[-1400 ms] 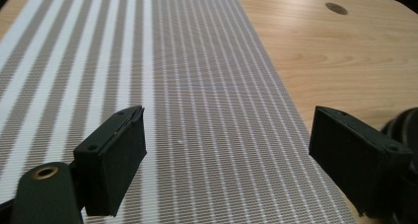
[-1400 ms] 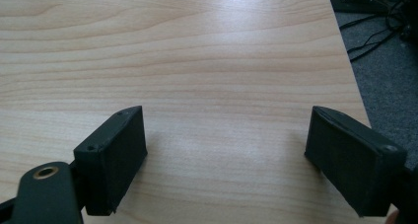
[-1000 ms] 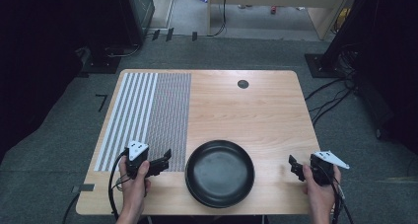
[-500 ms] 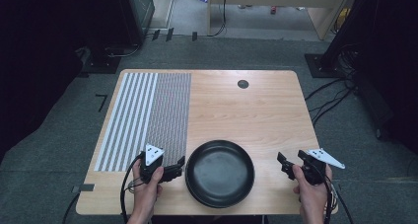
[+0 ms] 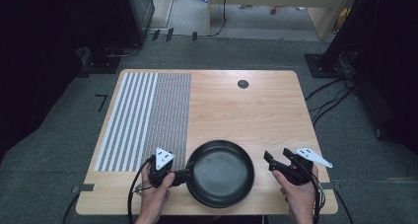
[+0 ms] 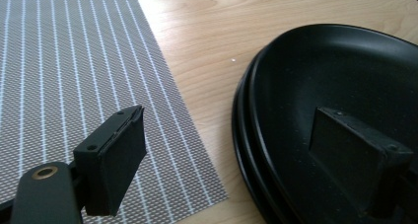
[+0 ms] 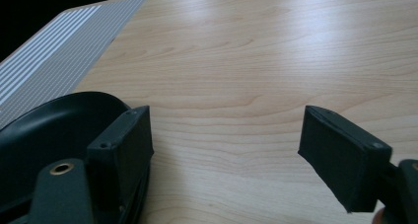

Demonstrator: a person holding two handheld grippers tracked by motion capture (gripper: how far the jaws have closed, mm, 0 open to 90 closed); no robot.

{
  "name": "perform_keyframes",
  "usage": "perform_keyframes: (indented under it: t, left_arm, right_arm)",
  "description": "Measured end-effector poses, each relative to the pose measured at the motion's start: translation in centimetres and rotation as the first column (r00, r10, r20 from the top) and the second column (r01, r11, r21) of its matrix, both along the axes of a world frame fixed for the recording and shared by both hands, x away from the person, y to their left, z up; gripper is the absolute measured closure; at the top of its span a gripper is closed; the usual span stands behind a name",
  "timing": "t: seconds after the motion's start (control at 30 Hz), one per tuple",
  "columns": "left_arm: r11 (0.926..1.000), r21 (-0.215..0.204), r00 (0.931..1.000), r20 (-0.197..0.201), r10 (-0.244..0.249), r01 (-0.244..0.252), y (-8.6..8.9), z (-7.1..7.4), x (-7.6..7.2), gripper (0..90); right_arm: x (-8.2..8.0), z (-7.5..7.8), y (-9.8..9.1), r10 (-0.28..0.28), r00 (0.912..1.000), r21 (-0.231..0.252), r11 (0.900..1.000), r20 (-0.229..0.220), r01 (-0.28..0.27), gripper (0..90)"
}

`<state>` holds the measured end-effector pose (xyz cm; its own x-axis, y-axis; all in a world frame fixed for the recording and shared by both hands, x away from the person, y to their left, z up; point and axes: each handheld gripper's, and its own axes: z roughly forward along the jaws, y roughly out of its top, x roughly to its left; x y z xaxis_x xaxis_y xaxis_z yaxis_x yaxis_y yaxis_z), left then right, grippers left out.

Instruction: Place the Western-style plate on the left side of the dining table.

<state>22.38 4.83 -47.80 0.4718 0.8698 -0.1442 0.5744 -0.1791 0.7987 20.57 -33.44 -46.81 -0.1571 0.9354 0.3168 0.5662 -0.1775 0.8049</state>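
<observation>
Near rim of the black pan beyond the bottom edge

Left gripper and right gripper jaws both spread wide.

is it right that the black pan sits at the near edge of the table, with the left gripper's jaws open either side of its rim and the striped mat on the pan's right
Not quite. The striped mat lies to the left of the black pan, not its right, as the high view shows. The rest holds: the pan sits at the near edge of the table, and the left gripper has its jaws open either side of the rim.
</observation>
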Motion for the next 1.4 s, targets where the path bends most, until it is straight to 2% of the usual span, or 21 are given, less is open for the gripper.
perform_keyframes:
  t: [0.17,0.4,0.47,0.5,0.53,0.67,0.77,0.87,0.97,1.07,1.13,1.2,1.4]
  left_arm:
    - [0.9990,-0.036,0.9996,0.003,-0.026,0.026,-0.3,0.2,-0.3,14.4]
    - [0.9974,-0.046,0.9982,-0.019,-0.056,0.055,-0.8,0.0,-0.5,16.2]
    - [0.9976,-0.049,0.9984,-0.027,-0.051,0.049,-1.0,-0.1,-0.6,20.1]
    - [0.9976,-0.049,0.9984,-0.027,-0.051,0.049,-1.0,-0.1,-0.6,24.2]
    - [0.9978,-0.047,0.9984,-0.030,-0.048,0.047,-1.0,-0.1,-0.7,27.0]
    - [0.9962,-0.061,0.9966,-0.050,-0.066,0.063,-1.2,-0.4,-0.8,35.7]
    - [0.9953,-0.071,0.9951,-0.069,-0.071,0.066,-1.1,-0.6,-0.7,43.2]
    - [0.9941,-0.078,0.9926,-0.089,-0.082,0.075,-0.9,-0.8,-0.7,53.3]
    - [0.9946,-0.073,0.9910,-0.107,-0.081,0.073,-0.7,-1.0,-0.6,58.5]
    - [0.9944,-0.075,0.9896,-0.117,-0.083,0.074,-0.4,-1.2,-0.5,62.1]
    - [0.9937,-0.079,0.9884,-0.123,-0.089,0.079,-0.3,-1.1,-0.5,64.4]
    - [0.9926,-0.090,0.9872,-0.130,-0.093,0.081,-0.1,-1.1,-0.5,65.1]
    - [0.9846,-0.154,0.9818,-0.156,-0.108,0.084,0.8,-1.3,-0.2,70.1]
  right_arm:
    - [0.1,0.0,1.0,0.015,0.9999,0.003,0.9999,0.004,-0.015,26.9]
    - [-0.1,-0.2,2.3,0.074,0.9972,0.009,0.9972,0.013,-0.074,51.2]
    - [-0.2,-0.4,2.7,0.102,0.9948,0.035,0.9941,0.009,-0.102,59.1]
    - [-0.2,-0.4,2.7,0.102,0.9948,0.035,0.9941,0.009,-0.102,59.1]
    - [-0.3,-0.4,3.1,0.129,0.9915,0.078,0.9887,-0.015,-0.128,62.5]
    - [-0.2,-0.9,3.7,0.137,0.9887,0.071,0.9887,-0.061,-0.132,64.1]
    - [-0.1,-1.5,3.8,0.129,0.9880,0.085,0.9890,-0.085,-0.122,70.2]
    - [0.0,-1.8,4.0,0.138,0.9824,0.088,0.9880,-0.126,-0.127,75.4]
    - [0.0,-1.9,4.2,0.146,0.9802,0.068,0.9881,-0.134,-0.138,78.9]
    - [-0.2,-2.0,4.4,0.151,0.9783,0.086,0.9865,-0.142,-0.139,82.9]
    - [-0.2,-2.0,4.5,0.146,0.9784,0.080,0.9876,-0.147,-0.135,83.3]
    - [-0.3,-2.0,4.6,0.140,0.9803,0.071,0.9889,-0.140,-0.131,84.0]
    - [-0.4,-2.0,4.7,0.119,0.9808,0.109,0.9887,-0.154,-0.103,85.2]
